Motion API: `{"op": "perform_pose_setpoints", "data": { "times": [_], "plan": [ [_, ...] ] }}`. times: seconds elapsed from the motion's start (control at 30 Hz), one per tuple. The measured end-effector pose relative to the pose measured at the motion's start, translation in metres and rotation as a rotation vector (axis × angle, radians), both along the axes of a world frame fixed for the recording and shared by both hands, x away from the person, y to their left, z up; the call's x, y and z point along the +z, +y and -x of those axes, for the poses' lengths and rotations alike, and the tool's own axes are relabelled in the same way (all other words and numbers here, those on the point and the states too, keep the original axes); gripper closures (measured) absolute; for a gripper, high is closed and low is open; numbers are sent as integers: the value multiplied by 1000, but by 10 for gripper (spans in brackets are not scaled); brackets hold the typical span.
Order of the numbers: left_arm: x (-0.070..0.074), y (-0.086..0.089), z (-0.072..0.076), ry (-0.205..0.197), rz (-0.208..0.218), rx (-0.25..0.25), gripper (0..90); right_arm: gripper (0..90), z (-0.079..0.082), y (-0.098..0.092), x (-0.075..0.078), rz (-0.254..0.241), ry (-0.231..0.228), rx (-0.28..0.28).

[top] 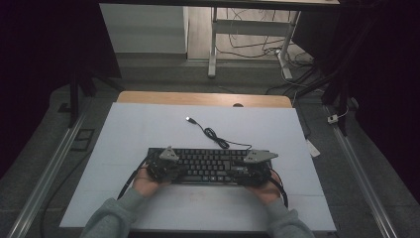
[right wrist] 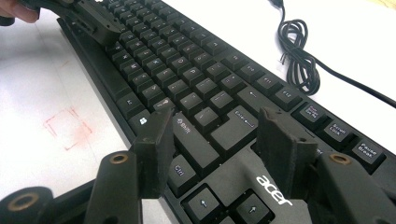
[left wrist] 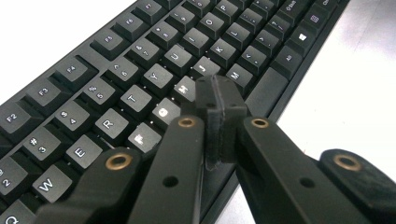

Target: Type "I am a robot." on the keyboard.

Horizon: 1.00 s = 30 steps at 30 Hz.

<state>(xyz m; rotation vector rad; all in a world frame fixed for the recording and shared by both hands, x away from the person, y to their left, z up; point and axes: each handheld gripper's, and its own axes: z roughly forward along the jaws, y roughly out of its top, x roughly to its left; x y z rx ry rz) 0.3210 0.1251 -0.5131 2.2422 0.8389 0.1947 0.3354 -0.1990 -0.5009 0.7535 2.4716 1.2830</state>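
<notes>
A black keyboard lies flat on the white tabletop, toward six o'clock of the sheet in the high view. Its long axis runs straight from nine to three o'clock, parallel to the near edge. The function row faces twelve o'clock, away from the person, and the space bar row faces six. Its cable leaves the far edge right of centre and snakes toward eleven o'clock, ending in a plug that lies loose on the tabletop.

The left gripper sits over the keyboard's nine o'clock end. In the left gripper view its fingers are clenched pad to pad with nothing between them, tips poised over the keys near H and J; whether they touch a key I cannot tell.

The right gripper sits over the three o'clock end. In the right gripper view its fingers are released, standing well apart above the Shift, Enter and arrow keys, gripping nothing. The left gripper shows at eleven o'clock of that view, over the far keys.
</notes>
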Motion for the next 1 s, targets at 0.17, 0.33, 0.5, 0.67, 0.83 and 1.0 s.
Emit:
{"op": "perform_pose_setpoints", "data": {
  "times": [0.17, 0.33, 0.5, 0.67, 0.83, 1.0],
  "plan": [
    [-1, -1, -1, 2, -5, 2, 888, 469, 0, -1, 1, 5, -2, -2],
    [-4, -1, -2, 7, -11, 7, 888, 469, 0, -1, 1, 2, -3, 0],
    [-5, -1, -2, 7, -14, 9, 888, 468, 0, -1, 1, 3, -3, 0],
    [-7, -4, -2, -2, -40, 3, 889, 466, 0, -1, 1, 5, -3, -2],
    [-6, -3, -2, -5, -30, 5, 889, 465, 0, -1, 1, 4, -3, -3],
    [6, 7, 1, -35, 36, 30, 889, 465, 0, -2, 1, 6, -6, -7]
  ]
}}
